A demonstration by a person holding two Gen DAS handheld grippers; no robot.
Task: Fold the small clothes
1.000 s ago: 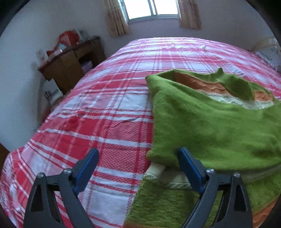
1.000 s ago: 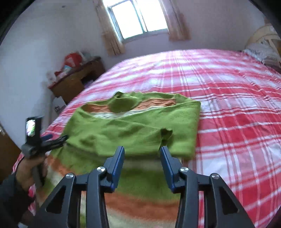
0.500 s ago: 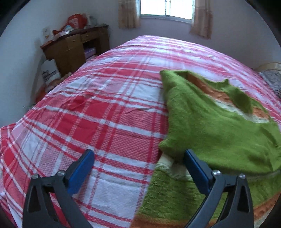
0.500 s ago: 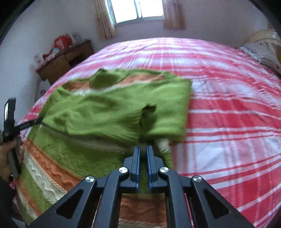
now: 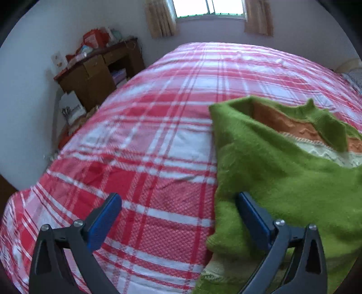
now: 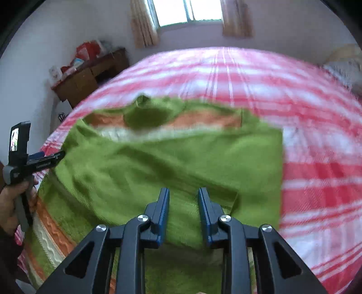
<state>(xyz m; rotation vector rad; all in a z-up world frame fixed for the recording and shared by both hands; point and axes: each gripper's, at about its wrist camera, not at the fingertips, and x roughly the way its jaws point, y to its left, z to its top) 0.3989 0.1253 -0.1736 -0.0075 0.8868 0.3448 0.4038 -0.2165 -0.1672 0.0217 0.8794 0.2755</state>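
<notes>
A small green knit sweater (image 5: 282,176) with orange and white bands lies on the red plaid bed, its sleeves folded across its front. It fills the middle of the right wrist view (image 6: 172,162). My left gripper (image 5: 178,217) is open and empty at the sweater's left edge, its right finger against the folded sleeve. It also shows at the left of the right wrist view (image 6: 48,158). My right gripper (image 6: 183,203) is partly open just above the folded sleeves near the sweater's lower half, holding nothing.
The red and white plaid bedspread (image 5: 158,135) covers the whole bed. A cluttered brown wooden desk (image 5: 97,72) stands by the wall at the far left. A curtained window (image 6: 187,11) is behind the bed. A pillow (image 6: 346,67) lies at the far right.
My right gripper closed half a second ago and has now opened partway and pulled back. My left gripper stayed open and shifted slightly along the sweater's left edge.
</notes>
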